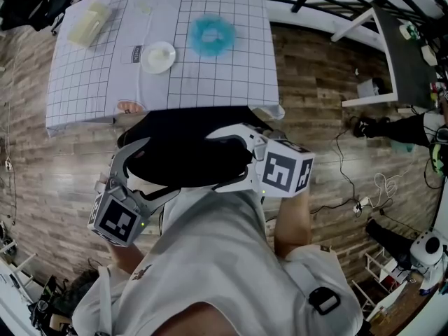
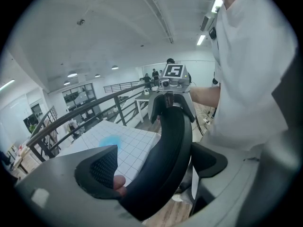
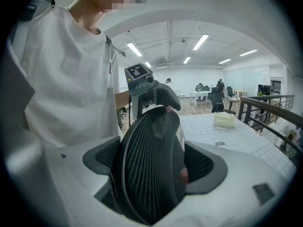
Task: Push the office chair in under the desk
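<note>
The black office chair's backrest is seen from above, its far side at the near edge of the desk, which wears a white grid cloth. My left gripper clamps the backrest's left end and my right gripper its right end. In the left gripper view the curved backrest rim runs between the jaws of the left gripper. The mesh backrest fills the jaws of the right gripper in its own view. The chair's seat and base are hidden.
On the desk lie a blue fluffy item, a white dish and a pale yellow box. A dark table stands at the right. Cables lie on the wooden floor. A railing borders the desk's far side.
</note>
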A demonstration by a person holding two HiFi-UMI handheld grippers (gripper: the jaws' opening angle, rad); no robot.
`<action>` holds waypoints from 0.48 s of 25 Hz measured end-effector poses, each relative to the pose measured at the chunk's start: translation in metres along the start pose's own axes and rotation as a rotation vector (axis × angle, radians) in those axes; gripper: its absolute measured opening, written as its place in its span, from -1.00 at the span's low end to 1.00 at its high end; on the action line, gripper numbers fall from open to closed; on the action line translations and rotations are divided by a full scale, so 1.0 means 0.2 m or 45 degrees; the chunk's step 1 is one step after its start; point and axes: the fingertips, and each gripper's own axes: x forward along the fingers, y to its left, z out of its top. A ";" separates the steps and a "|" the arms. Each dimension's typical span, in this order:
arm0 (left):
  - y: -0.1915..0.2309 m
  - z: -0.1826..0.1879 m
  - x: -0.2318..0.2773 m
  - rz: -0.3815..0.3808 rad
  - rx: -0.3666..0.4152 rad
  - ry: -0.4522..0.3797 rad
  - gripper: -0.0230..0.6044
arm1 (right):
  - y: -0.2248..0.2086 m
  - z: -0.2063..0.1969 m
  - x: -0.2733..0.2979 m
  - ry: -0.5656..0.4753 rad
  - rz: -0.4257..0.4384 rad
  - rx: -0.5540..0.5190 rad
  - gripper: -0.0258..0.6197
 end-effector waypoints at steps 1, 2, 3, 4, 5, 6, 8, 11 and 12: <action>0.00 0.00 0.00 -0.003 -0.003 0.005 0.58 | 0.00 0.00 -0.01 -0.002 0.003 -0.002 0.40; 0.00 0.01 0.01 -0.004 -0.004 0.007 0.58 | -0.01 0.00 -0.01 -0.001 0.004 -0.005 0.40; 0.00 0.01 0.01 -0.002 -0.002 0.007 0.58 | -0.01 0.00 -0.02 0.001 0.005 -0.006 0.40; 0.00 0.01 0.01 0.000 0.005 0.010 0.58 | -0.01 0.00 -0.03 0.003 0.007 -0.005 0.40; 0.01 0.01 0.01 0.003 0.013 0.015 0.58 | -0.02 -0.01 -0.03 0.003 0.011 -0.004 0.40; 0.01 0.01 0.02 0.007 0.017 0.018 0.58 | -0.02 -0.01 -0.04 0.002 0.016 -0.004 0.40; 0.01 0.02 0.03 0.002 0.007 0.018 0.58 | -0.03 -0.01 -0.05 -0.004 0.023 -0.008 0.40; 0.02 0.03 0.05 0.010 -0.007 0.008 0.58 | -0.04 -0.03 -0.06 0.001 0.026 -0.008 0.40; 0.03 0.04 0.06 0.017 -0.009 -0.003 0.58 | -0.05 -0.03 -0.06 0.005 0.024 -0.007 0.40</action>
